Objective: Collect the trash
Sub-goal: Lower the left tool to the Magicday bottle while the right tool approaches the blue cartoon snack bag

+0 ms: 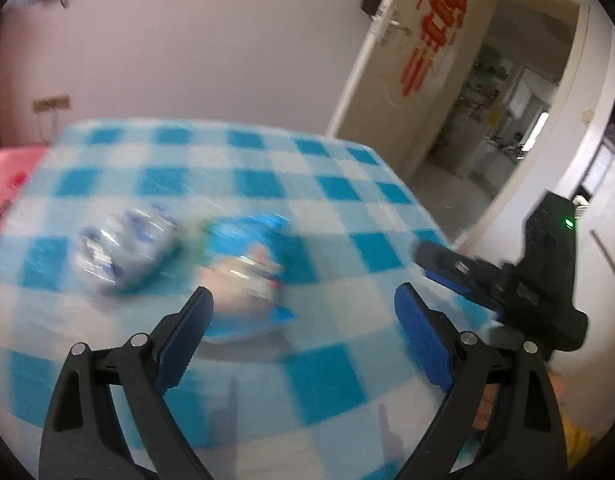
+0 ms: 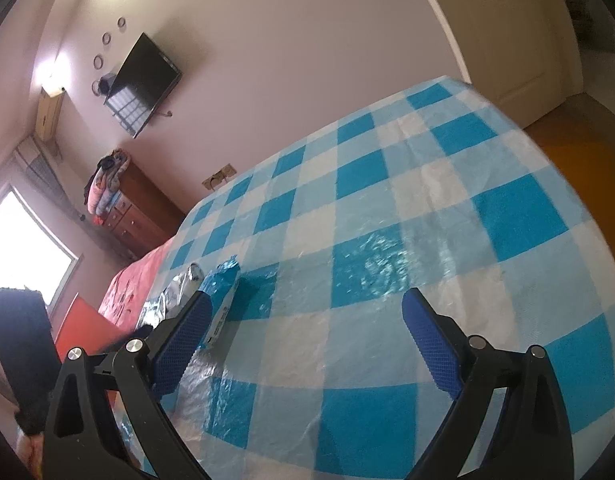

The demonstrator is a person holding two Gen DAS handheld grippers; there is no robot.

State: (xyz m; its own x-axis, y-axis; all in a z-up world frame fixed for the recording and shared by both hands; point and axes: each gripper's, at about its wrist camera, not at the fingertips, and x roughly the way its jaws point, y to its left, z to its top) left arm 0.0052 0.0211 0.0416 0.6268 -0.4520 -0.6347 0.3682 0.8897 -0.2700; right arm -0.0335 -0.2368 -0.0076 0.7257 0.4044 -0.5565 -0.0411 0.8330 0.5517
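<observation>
Two wrappers (image 1: 247,264) lie on the checked tablecloth (image 1: 347,184) before the open-jawed left gripper (image 1: 303,304).

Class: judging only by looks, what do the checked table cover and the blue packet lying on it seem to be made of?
Table cover: probably thin glossy plastic film; it wrinkles finely and throws white glare.
Blue packet: likely printed plastic or foil wrapper, shiny, with a crimped end. Blur in the left view leaves this open.

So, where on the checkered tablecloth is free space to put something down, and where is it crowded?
The tablecloth is bare from in front of the right gripper out to its far and door-side edges. It is crowded near the left gripper: a blue wrapper and a silvery wrapper lie side by side there.
</observation>
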